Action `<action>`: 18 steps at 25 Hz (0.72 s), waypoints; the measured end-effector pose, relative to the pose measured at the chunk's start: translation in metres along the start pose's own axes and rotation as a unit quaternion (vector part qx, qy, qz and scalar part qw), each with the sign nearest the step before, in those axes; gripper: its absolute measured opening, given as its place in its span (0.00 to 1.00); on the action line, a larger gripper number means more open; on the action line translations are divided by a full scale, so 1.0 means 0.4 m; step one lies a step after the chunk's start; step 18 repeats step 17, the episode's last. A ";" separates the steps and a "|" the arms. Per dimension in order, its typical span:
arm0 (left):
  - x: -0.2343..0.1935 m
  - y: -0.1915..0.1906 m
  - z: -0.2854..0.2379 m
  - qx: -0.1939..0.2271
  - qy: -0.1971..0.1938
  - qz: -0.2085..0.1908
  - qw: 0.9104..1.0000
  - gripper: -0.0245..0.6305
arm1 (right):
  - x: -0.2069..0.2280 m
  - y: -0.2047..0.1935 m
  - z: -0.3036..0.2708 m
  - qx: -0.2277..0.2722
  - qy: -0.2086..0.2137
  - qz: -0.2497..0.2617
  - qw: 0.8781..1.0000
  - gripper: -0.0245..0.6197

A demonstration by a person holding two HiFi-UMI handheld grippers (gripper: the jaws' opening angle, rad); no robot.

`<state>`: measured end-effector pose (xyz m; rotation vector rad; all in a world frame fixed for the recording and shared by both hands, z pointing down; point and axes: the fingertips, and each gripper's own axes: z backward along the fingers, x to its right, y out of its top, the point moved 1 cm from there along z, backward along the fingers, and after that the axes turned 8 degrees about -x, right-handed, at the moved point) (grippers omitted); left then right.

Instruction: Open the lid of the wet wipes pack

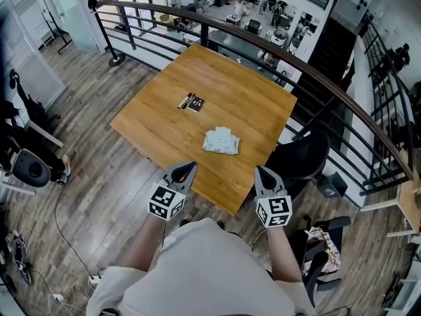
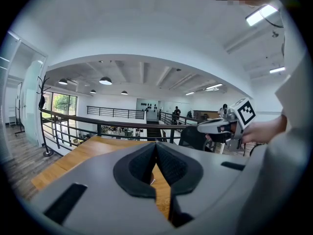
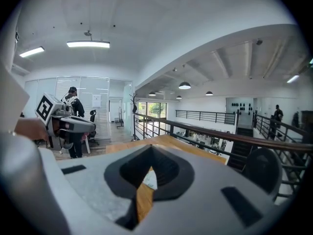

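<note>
Nearest the person, the left gripper (image 1: pixel 187 168) and right gripper (image 1: pixel 261 171) hover at the near edge of the wooden worktop (image 1: pixel 230 91), each with its 2 jaws together and nothing between them. Beyond both lies the white wet wipes pack (image 1: pixel 221 141), untouched. Farther back sits a small dark item (image 1: pixel 192 103).

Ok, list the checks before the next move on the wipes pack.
1. Pack on the table, in view: ok.
2. Lid position found: cannot tell, too small.
3. Left gripper jaws open to grasp: not ok, shut and empty.
4. Right gripper jaws open: not ok, shut and empty.
5. Grippers at the pack: not ok, both at the near edge.
6. Way to the pack free: ok, the dark item lies beyond.
</note>
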<state>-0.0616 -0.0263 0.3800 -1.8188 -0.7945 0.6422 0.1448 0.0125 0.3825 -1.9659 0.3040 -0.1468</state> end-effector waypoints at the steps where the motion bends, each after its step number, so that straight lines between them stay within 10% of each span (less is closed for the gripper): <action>1: 0.001 0.000 0.000 0.000 -0.001 0.000 1.000 0.03 | -0.001 0.002 0.000 0.000 0.000 -0.001 1.000 0.04; 18: -0.022 -0.004 -0.001 0.001 -0.006 0.005 1.000 0.03 | -0.011 0.014 -0.010 0.003 -0.006 -0.002 1.000 0.04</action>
